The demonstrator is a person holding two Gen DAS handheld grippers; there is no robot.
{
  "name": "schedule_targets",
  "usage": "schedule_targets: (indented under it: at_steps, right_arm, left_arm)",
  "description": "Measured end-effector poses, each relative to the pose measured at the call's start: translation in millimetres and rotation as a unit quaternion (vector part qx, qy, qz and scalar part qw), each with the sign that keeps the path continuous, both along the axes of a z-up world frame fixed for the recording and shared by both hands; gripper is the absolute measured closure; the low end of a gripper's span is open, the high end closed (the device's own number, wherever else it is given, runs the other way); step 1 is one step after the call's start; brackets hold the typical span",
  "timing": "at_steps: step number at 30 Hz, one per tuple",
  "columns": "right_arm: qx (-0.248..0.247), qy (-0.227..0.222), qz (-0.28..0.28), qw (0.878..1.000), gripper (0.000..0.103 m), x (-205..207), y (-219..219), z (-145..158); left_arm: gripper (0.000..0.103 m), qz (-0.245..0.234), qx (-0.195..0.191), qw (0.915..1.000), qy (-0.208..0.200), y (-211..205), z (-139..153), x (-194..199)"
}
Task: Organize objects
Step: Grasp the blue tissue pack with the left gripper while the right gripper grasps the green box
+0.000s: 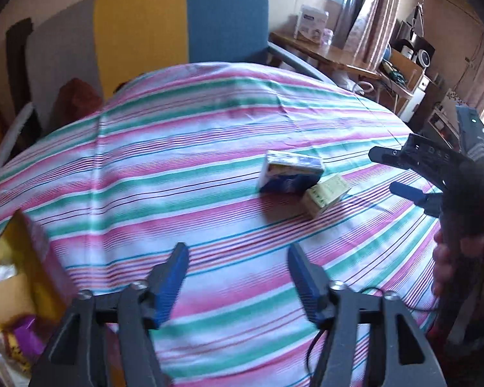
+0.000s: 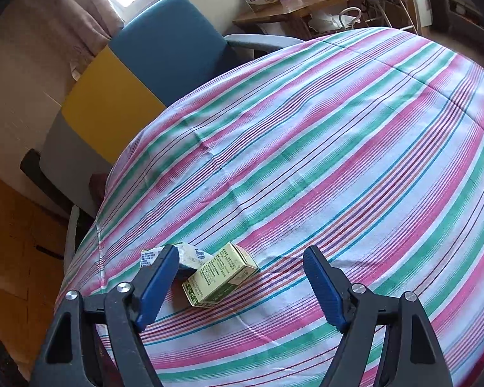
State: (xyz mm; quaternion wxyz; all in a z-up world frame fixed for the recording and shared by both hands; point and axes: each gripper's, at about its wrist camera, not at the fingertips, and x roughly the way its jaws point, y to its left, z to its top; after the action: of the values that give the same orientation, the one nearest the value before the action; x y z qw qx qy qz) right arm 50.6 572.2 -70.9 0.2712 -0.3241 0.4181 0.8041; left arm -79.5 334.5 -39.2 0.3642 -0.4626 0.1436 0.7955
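Observation:
On the striped cloth (image 1: 177, 167) lie a blue-and-white tissue pack (image 1: 290, 174) and, touching its right end, a small pale green carton (image 1: 326, 195). My left gripper (image 1: 237, 248) hovers open over bare cloth short of them, with nothing between its blue pads. From the right, my right gripper (image 1: 385, 172) points toward the carton, held by a hand (image 1: 448, 258). In the right wrist view the right gripper (image 2: 241, 251) stands open above the carton (image 2: 221, 274), which lies nearer its left finger. That finger partly hides the tissue pack (image 2: 190, 256).
A gold-sided container (image 1: 19, 274) holding several packets sits at the cloth's lower left. Behind the table stand a blue chair (image 1: 226, 16) and a yellow panel (image 1: 138, 29). A wooden side table (image 1: 326, 51) with a white box is at the back right.

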Motion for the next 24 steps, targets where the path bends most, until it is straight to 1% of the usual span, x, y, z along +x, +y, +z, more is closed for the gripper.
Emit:
schedule_targets:
  at_steps: [2,4,8,10,12,13,15,17,18,19,24]
  right_arm:
    - [-0.008,0.005,-0.004,1.000,0.023,1.5,1.5,-0.8]
    - [-0.015,0.010,-0.009,1.000,0.021,3.3,3.4,-1.3]
    - [-0.037,0.023,-0.023,0.999,0.020,8.4,10.0,-4.9]
    - [-0.049,0.028,-0.029,0.998,0.020,10.5,13.5,-7.2]
    - [-0.058,0.031,-0.033,0.997,0.020,11.5,15.8,-8.9]
    - [-0.060,0.032,-0.034,0.997,0.020,11.6,16.2,-9.3]
    - [-0.059,0.031,-0.035,0.997,0.020,10.8,17.0,-9.5]
    - [-0.059,0.028,-0.034,0.997,0.020,8.8,17.5,-10.2]
    - [-0.057,0.026,-0.033,0.997,0.020,8.3,17.2,-10.2]
    - [-0.055,0.023,-0.033,0.998,0.020,7.7,17.0,-10.5]
    - [-0.050,0.008,-0.029,0.998,0.020,2.7,18.5,-14.9]
  left_arm:
    - [0.027,-0.007,0.005,1.0000,-0.006,20.6,-4.2,-5.1]
    - [0.019,-0.023,0.003,0.9997,0.001,44.5,-8.5,-7.7]
    - [0.019,-0.048,-0.012,0.9988,0.004,84.4,-19.9,-15.3]
    - [0.017,-0.053,-0.028,0.9982,0.010,102.6,-27.0,-19.1]
    - [0.016,-0.060,-0.031,0.9976,0.018,115.4,-31.0,-21.2]
    - [0.014,-0.062,-0.035,0.9972,0.024,122.0,-32.7,-22.4]
    - [0.013,-0.063,-0.040,0.9971,0.017,132.2,-39.7,-28.5]
    - [0.014,-0.057,-0.045,0.9973,0.002,137.8,-49.4,-36.5]
    - [0.019,-0.054,-0.041,0.9977,-0.006,137.6,-53.1,-40.3]
    - [0.028,-0.055,-0.032,0.9978,-0.018,134.9,-55.6,-41.8]
    - [0.028,-0.042,0.011,0.9986,-0.032,97.8,-42.6,-35.3]
